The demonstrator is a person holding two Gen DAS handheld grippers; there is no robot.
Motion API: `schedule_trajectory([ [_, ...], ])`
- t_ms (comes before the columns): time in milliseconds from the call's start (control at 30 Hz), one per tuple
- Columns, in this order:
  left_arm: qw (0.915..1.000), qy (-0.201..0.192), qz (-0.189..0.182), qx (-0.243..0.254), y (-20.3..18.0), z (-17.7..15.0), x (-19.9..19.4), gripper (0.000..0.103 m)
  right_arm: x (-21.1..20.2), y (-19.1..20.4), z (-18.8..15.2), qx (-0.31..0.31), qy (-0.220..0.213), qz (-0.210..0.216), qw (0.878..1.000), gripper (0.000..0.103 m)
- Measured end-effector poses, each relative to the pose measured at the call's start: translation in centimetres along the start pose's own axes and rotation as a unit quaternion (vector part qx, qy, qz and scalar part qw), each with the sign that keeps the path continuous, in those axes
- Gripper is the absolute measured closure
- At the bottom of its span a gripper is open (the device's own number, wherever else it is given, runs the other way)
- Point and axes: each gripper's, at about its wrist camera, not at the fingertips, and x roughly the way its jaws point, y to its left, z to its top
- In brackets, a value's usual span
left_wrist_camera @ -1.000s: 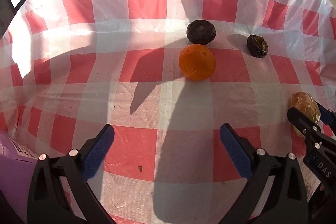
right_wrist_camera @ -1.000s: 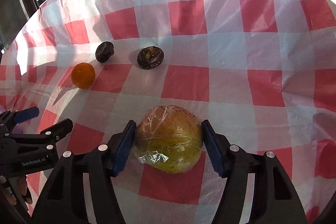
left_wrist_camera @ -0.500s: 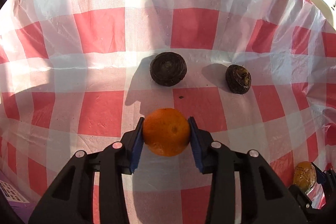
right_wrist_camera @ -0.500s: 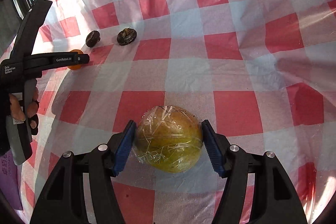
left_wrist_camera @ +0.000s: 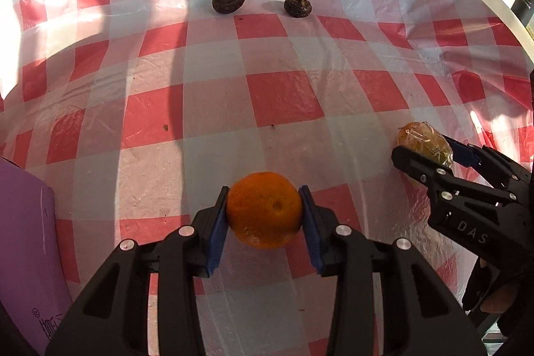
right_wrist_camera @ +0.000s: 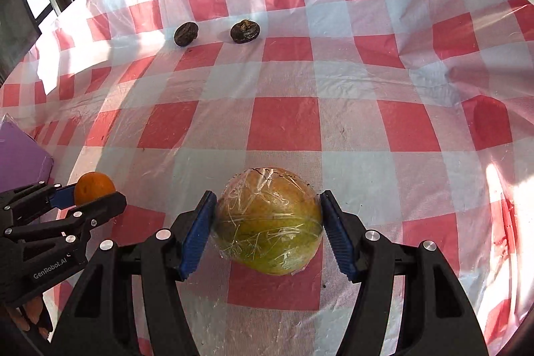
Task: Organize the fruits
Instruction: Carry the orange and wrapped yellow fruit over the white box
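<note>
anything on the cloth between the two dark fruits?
No. Both wrist views show only bare red-and-white checked tablecloth between left dark round fruit and right dark round fruit.

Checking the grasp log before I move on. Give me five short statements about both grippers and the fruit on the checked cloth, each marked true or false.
1. The left gripper is clamped on the round orange fruit. True.
2. The right gripper is open and holds nothing. False: it grips the plastic-wrapped yellow-green fruit.
3. Two dark brown round fruits lie apart at the far side of the red-and-white checked tablecloth. True.
4. Those dark fruits touch each other. False: cloth shows between them.
5. A purple box sits by the right gripper. False: it is on the left gripper's side.
</note>
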Motion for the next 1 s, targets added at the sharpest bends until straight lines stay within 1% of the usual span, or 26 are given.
schedule_trajectory([
  [67, 1.0, -0.001, 0.0, 0.007, 0.5, -0.5, -0.6, 0.063, -0.5, 0.9, -0.5, -0.001, 0.003, -0.001, 1.0, 0.041],
  [167, 0.9998, -0.005, 0.006, 0.016, 0.8, -0.2, -1.5, 0.062, -1.1, 2.2, -1.3, -0.003, 0.007, 0.0, 1.0, 0.041],
  [433, 0.9998, -0.012, 0.008, -0.011, 3.1, -0.8, -5.2, 0.062, -2.7, 6.7, -3.8, -0.009, 0.013, 0.009, 1.0, 0.041],
  [567, 0.9998, -0.021, -0.001, -0.008, 3.8, -1.5, -7.0, 0.062, -3.9, 9.0, -4.3, -0.012, 0.008, 0.013, 1.0, 0.041],
  [700, 0.9993, -0.036, -0.01, 0.003, 4.4, -1.8, -8.7, 0.062, -5.3, 10.9, -4.5, -0.021, -0.001, 0.014, 1.0, 0.041],
  [1000, 0.9958, -0.083, -0.03, 0.025, 5.4, -1.2, -12.4, 0.062, -7.9, 13.1, -4.4, -0.015, -0.025, 0.0, 1.0, 0.041],
])
